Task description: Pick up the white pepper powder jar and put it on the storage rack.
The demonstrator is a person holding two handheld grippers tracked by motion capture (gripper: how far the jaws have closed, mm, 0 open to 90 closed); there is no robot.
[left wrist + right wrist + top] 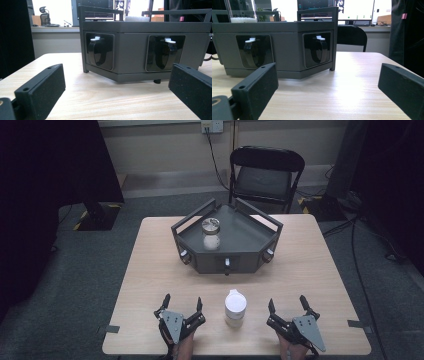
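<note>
White-lidded jar (235, 308) on table between left gripper (182, 306) and right gripper (288, 305); both jaws wide, empty.

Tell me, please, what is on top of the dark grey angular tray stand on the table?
On the dark grey angular tray stand stands one clear glass jar with white contents low inside and a metal lid. What the white material is, I cannot tell.

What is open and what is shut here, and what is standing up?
left gripper: open, holding nothing.
right gripper: open, holding nothing.
white bottle: upright on the table between the grippers, lid on.
jar: upright in the grey tray, partly filled with white stuff.
</note>
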